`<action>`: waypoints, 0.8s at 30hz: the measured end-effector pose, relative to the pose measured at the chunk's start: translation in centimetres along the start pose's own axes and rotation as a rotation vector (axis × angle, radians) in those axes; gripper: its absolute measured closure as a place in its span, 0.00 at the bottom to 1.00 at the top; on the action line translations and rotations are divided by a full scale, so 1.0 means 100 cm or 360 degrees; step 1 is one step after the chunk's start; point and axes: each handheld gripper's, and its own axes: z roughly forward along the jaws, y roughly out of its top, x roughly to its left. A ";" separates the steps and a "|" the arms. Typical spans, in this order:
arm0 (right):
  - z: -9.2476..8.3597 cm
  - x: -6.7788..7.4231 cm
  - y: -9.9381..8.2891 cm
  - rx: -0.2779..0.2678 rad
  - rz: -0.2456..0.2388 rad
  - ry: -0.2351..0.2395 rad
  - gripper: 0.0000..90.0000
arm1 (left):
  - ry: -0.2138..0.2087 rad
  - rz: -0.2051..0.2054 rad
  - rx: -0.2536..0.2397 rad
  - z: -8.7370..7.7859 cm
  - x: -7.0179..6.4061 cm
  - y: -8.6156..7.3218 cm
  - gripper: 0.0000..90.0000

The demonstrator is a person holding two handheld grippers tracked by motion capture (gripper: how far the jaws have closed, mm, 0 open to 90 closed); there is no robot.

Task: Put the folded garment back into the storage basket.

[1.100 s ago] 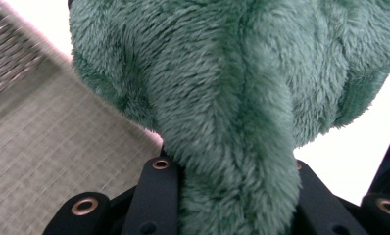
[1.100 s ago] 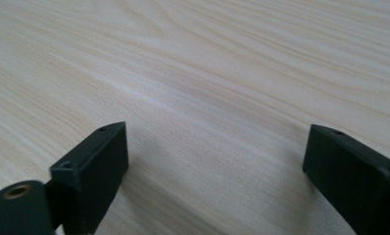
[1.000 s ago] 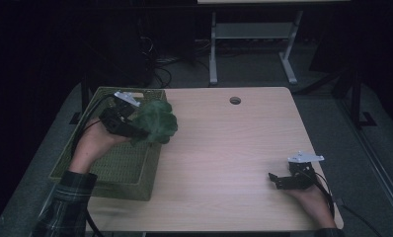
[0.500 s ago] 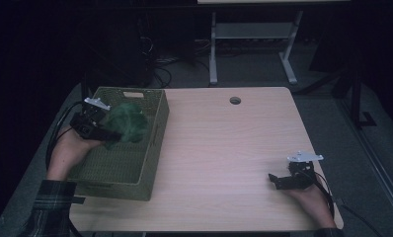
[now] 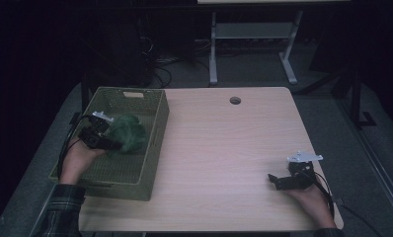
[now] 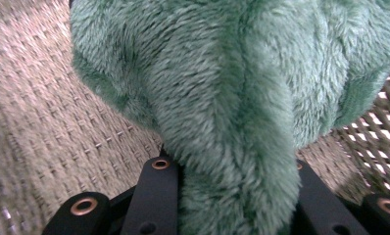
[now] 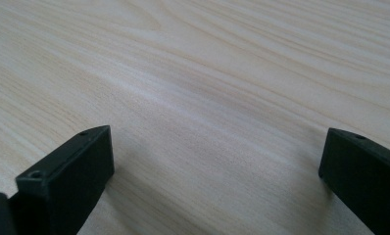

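Note:
A fluffy green plush cloth point(image 5: 128, 138) hangs inside the olive woven basket point(image 5: 155, 129) at the table's left. My left gripper point(image 5: 109, 144) is shut on it, low over the basket floor. In the left gripper view the green plush cloth point(image 6: 242, 98) is pinched between both black jaws, with the basket's weave point(image 6: 36, 122) close behind it. My right gripper point(image 5: 276, 180) rests on the wooden table point(image 5: 224, 148) near its front right corner. Its jaws stand wide apart over bare table wood point(image 7: 207, 98), with nothing between them.
A round cable hole point(image 5: 235, 100) sits near the table's far edge. Beyond the table stand a white metal frame point(image 5: 249, 44) and loose cables on the dark floor. The person's left sleeve point(image 5: 61, 212) is plaid.
The left gripper has carried the green cloth from above the basket's right rim leftward and down into the basket. The right gripper has stayed put.

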 end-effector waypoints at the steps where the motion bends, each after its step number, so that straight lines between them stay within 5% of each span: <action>1: 0.000 0.000 0.000 0.0001 -0.0004 -0.0001 0.00 | 0.0002 -0.0001 0.0009 0.003 0.000 -0.001 0.80; 9: 0.000 0.000 0.000 0.0000 0.0000 0.0000 0.00 | -0.0005 -0.0017 0.0052 0.029 0.003 -0.007 0.80; 18: 0.000 0.000 0.000 0.0000 0.0002 -0.0001 0.00 | -0.0002 -0.0020 0.0099 0.034 0.004 -0.008 0.76; 24: 0.000 0.000 0.000 0.0000 0.0003 0.0000 0.00 | -0.0004 -0.0021 0.0122 0.038 0.005 -0.009 0.57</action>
